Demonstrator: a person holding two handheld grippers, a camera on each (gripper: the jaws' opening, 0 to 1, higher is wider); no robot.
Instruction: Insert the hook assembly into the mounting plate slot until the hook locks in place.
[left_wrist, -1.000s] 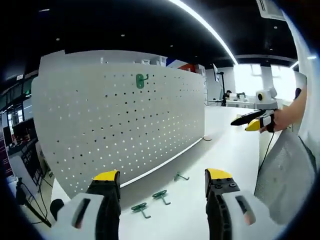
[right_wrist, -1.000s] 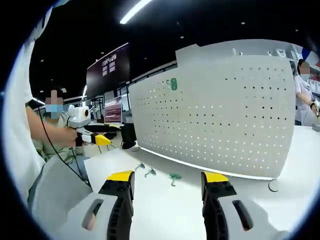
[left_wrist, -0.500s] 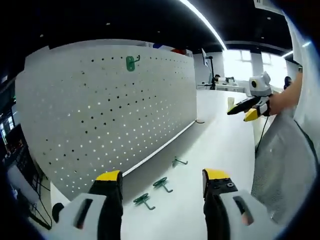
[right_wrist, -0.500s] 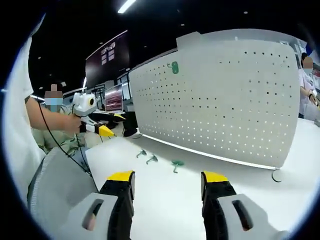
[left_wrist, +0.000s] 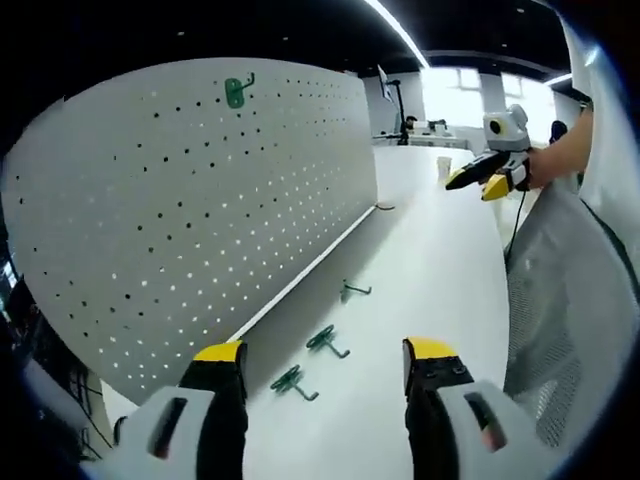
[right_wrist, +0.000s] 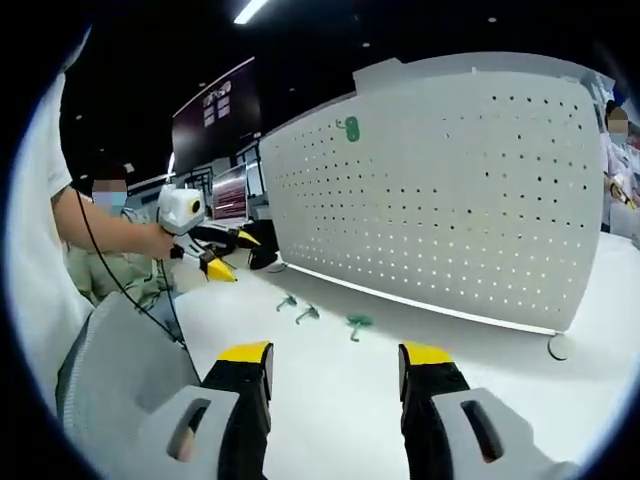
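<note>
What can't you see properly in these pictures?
- Mounted green hook on the pegboard: too small in both views to tell whether it is locked in.
- Three loose green hooks on the white table: their back clips are too small to make out.
- Pegboard's near end: cut off by the left gripper view's edge.
- Round thing by the pegboard's foot: partly hidden at the right gripper view's edge, unidentifiable.

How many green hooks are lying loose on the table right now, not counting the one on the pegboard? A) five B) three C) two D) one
B: three loose green hooks lie on the white table along the foot of the pegboard, which already carries one mounted hook.
</note>
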